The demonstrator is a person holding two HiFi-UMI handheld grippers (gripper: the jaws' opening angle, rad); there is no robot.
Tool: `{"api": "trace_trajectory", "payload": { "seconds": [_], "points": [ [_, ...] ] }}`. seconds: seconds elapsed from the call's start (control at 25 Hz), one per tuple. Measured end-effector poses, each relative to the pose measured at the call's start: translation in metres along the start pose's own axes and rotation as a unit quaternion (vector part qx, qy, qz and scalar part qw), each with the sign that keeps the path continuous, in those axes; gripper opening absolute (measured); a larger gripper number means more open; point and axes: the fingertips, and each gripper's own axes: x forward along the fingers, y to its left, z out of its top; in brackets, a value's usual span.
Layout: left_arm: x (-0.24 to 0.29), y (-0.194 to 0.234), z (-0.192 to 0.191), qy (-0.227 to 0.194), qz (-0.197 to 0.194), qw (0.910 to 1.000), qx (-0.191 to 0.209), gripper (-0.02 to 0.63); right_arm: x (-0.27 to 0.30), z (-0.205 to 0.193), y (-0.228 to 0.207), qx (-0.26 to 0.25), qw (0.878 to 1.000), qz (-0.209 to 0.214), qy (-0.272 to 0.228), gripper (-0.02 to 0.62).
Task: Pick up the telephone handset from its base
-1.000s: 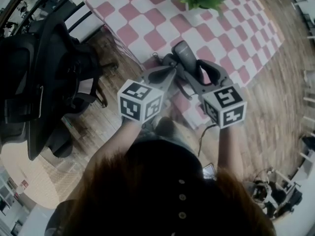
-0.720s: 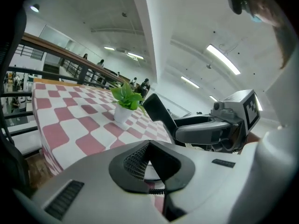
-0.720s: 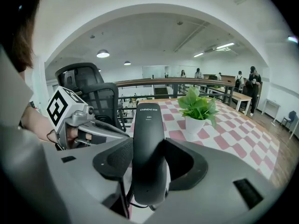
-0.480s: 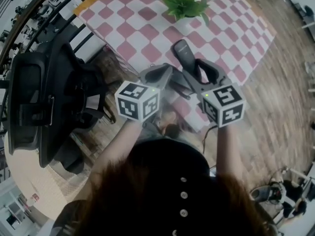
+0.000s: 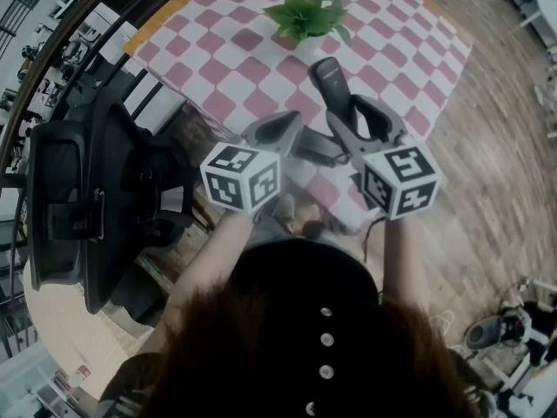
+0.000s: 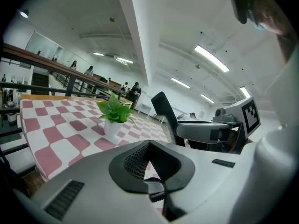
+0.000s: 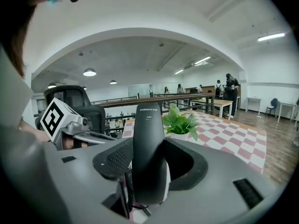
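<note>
Handset point(image 5: 327, 78) carried farther toward 12 o'clock since a second ago, over the checkered bench point(image 5: 228, 57).
Right tongs point(image 5: 346, 118) clench its lower half, holding it upright; left tongs point(image 5: 285, 129) are pinched together, empty, at its 8 o'clock.

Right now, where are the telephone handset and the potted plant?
telephone handset point(image 7: 148, 139), right gripper view, middle of its black body.
potted plant point(image 5: 305, 11), head view, its green leaves.
</note>
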Motion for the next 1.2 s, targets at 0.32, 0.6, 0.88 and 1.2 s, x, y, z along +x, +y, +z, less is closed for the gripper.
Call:
{"api": "trace_trajectory", "payload": {
  "seconds": [0.32, 0.6, 0.88, 1.2],
  "points": [
    [0.004, -0.006, 0.014, -0.006, -0.019, 0.9997, 0.014, 0.006, -0.016, 0.015, -0.014, 0.062, 0.996, -0.025, -0.053, 0.222],
    [0.009, -0.015, 0.028, -0.013, -0.049, 0.9986, 0.014, 0.006, -0.032, 0.022, -0.03, 0.153, 0.978, -0.043, -0.132, 0.222],
    [0.009, -0.02, 0.038, -0.016, -0.077, 0.9968, 0.016, 0.006, -0.046, 0.03, -0.034, 0.188, 0.96, -0.058, -0.199, 0.222],
    [0.008, -0.014, 0.038, -0.015, -0.086, 0.9961, 0.015, 0.006, -0.044, 0.028, -0.027, 0.204, 0.957, -0.042, -0.203, 0.222]
  ]
}}
